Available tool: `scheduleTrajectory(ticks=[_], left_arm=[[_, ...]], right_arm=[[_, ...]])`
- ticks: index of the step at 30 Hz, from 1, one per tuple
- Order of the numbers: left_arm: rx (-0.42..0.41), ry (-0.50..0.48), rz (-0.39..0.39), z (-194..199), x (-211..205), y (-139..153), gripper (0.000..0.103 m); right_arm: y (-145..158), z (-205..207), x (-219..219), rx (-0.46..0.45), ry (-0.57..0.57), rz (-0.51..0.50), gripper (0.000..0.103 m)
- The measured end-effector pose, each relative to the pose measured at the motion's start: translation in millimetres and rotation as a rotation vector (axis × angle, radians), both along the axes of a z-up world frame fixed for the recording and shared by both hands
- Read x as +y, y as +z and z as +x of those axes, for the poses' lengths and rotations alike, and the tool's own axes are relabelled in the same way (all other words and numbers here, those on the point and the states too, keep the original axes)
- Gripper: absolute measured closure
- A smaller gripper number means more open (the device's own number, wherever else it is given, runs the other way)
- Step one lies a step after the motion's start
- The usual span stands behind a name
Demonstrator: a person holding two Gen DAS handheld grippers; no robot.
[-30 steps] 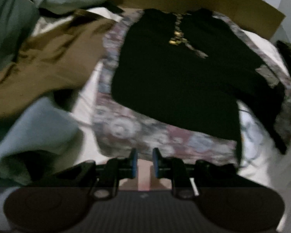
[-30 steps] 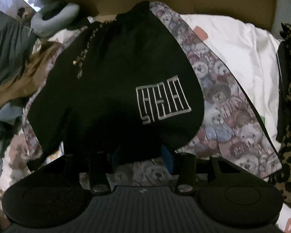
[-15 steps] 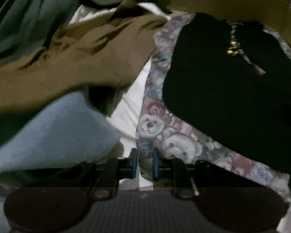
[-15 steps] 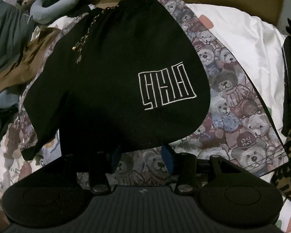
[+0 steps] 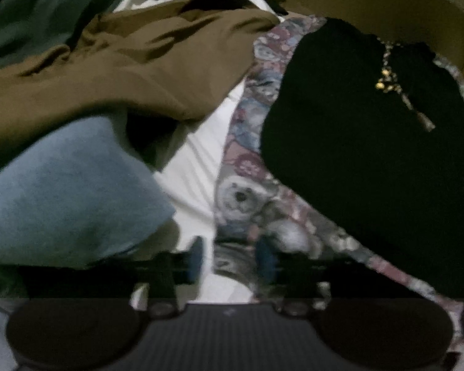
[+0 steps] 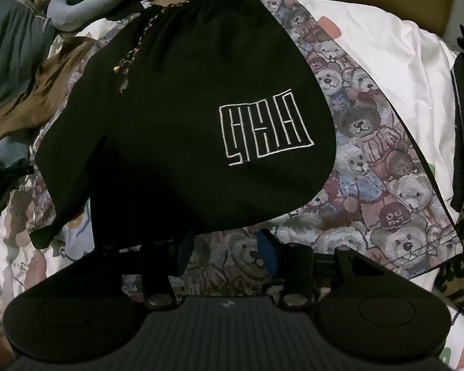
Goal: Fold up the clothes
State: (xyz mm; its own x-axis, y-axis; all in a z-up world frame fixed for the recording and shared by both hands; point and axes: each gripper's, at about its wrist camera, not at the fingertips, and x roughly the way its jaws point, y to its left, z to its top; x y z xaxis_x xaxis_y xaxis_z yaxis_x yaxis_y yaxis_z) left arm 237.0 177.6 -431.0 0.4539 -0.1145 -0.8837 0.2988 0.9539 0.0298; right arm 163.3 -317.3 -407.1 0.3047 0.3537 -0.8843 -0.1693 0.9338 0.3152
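While you hold two grippers over the bed, one pair of black shorts (image 6: 176, 117) lies flat on one teddy-bear blanket (image 6: 371, 160). Your left gripper (image 5: 230, 258) is closing, its two blue pads on either side of the blanket's near edge; whether they press it yet you cannot tell from this blurred view. Your right gripper (image 6: 225, 250) stands open above the blanket, just below the shorts' hem, holding nothing. To the left lie one brown garment (image 5: 123, 61) and one pale blue garment (image 5: 68, 191).
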Motion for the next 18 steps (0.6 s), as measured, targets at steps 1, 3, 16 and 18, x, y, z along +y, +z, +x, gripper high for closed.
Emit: scheduleTrajectory(ticks=[1,3,16,18], left_arm=[[-0.015,-0.009,0.009,-2,-3,3,0.087],[-0.046,-0.029,0.022,-8,-8,10,0.096],[-0.132,-0.309,-0.035,-42,-92,48,0.098],[-0.113,-0.336,-0.034,-43,-102,41,0.098]], right_arm=[[0,0,0,0.000,0.000,-0.002,0.050],[0,0,0,0.000,0.000,-0.003,0.050],[-2,-1,2,0.006,0.008,-0.003,0.050],[-2,-1,2,0.005,0.009,-0.003,0.050]])
